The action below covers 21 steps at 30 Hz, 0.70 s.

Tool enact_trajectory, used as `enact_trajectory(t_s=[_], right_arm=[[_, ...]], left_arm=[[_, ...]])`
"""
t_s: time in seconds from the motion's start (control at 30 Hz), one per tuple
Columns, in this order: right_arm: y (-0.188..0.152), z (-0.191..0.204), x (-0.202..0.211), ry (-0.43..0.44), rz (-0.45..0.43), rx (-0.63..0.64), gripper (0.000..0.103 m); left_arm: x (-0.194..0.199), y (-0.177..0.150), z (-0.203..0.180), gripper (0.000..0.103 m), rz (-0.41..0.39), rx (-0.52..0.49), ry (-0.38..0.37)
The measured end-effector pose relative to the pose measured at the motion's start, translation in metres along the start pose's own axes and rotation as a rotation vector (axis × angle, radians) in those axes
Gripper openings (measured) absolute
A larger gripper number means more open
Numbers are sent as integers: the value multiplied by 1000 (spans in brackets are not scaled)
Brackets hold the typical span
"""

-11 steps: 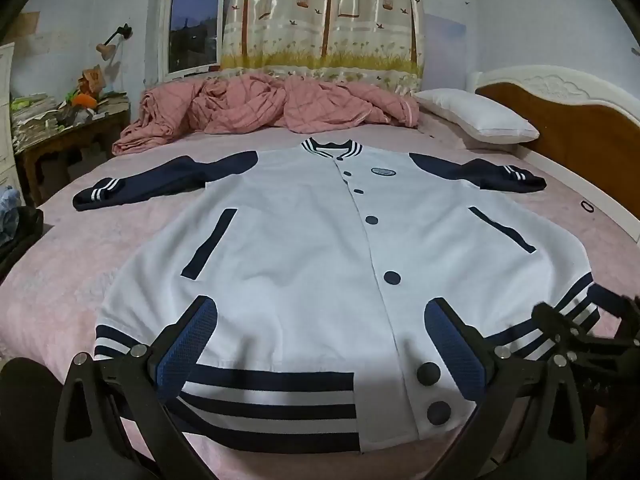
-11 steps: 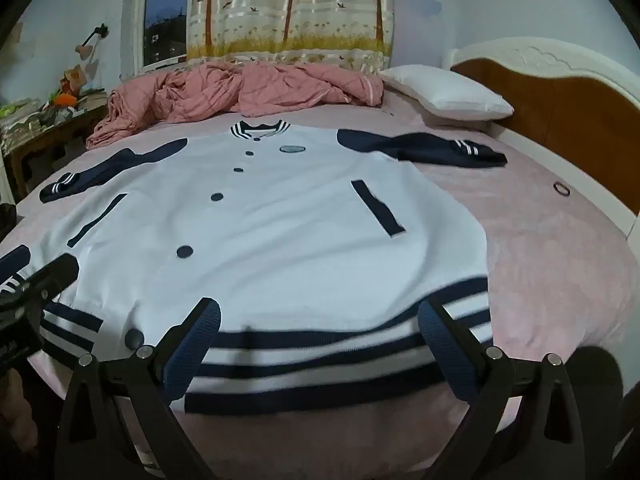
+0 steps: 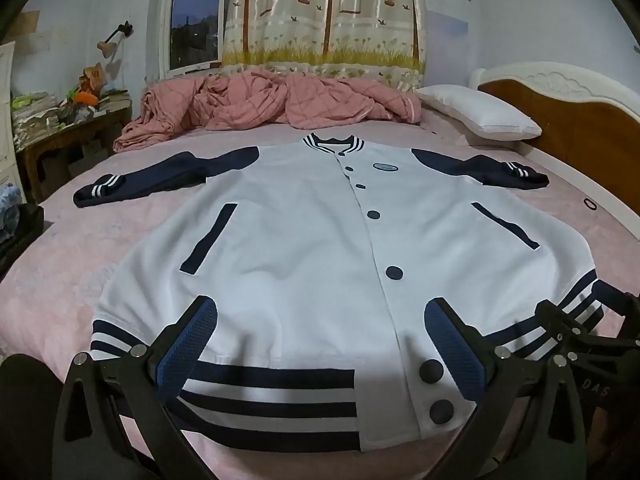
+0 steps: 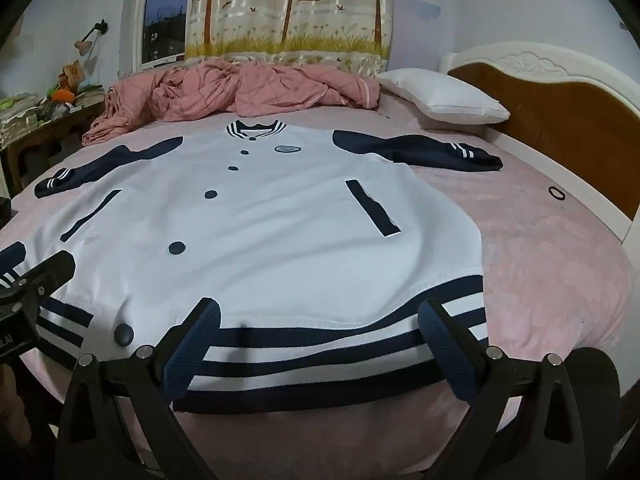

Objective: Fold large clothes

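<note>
A white varsity jacket (image 3: 320,240) with navy sleeves and a striped hem lies flat and buttoned, front up, on the pink bed (image 3: 60,280). Both sleeves are spread sideways. My left gripper (image 3: 322,312) hovers open over the near hem, left of the button line, with nothing between its blue pads (image 3: 188,344). My right gripper (image 4: 320,308) is open over the hem's right part of the jacket (image 4: 280,220), also empty. Each gripper shows at the edge of the other's view: the right gripper (image 3: 580,332) and the left gripper (image 4: 36,280).
A crumpled pink quilt (image 3: 260,100) lies at the far side below the curtain. A white pillow (image 3: 480,114) and a wooden headboard (image 3: 580,120) are at the right. A small black ring (image 4: 557,193) rests on the sheet. A cluttered side table (image 3: 68,120) stands left.
</note>
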State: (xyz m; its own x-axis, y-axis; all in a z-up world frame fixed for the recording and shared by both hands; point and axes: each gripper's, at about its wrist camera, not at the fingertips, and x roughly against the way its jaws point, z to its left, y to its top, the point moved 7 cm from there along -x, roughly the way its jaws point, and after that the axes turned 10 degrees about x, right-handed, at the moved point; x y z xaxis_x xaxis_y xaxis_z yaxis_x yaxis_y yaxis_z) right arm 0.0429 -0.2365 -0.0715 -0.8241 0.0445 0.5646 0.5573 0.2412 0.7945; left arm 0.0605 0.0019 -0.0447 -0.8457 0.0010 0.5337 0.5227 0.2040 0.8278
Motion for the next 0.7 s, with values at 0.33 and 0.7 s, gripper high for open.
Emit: enact_trajectory(t_s=[0.33,0.7], right_arm=[[18,24,-12,-32,7,43,100],[20,20,-10,-42,-13,40,100]], left_arm=[[-4,-4,5,103,6,-7,9],[2,3,3,103,-31,-10,23]])
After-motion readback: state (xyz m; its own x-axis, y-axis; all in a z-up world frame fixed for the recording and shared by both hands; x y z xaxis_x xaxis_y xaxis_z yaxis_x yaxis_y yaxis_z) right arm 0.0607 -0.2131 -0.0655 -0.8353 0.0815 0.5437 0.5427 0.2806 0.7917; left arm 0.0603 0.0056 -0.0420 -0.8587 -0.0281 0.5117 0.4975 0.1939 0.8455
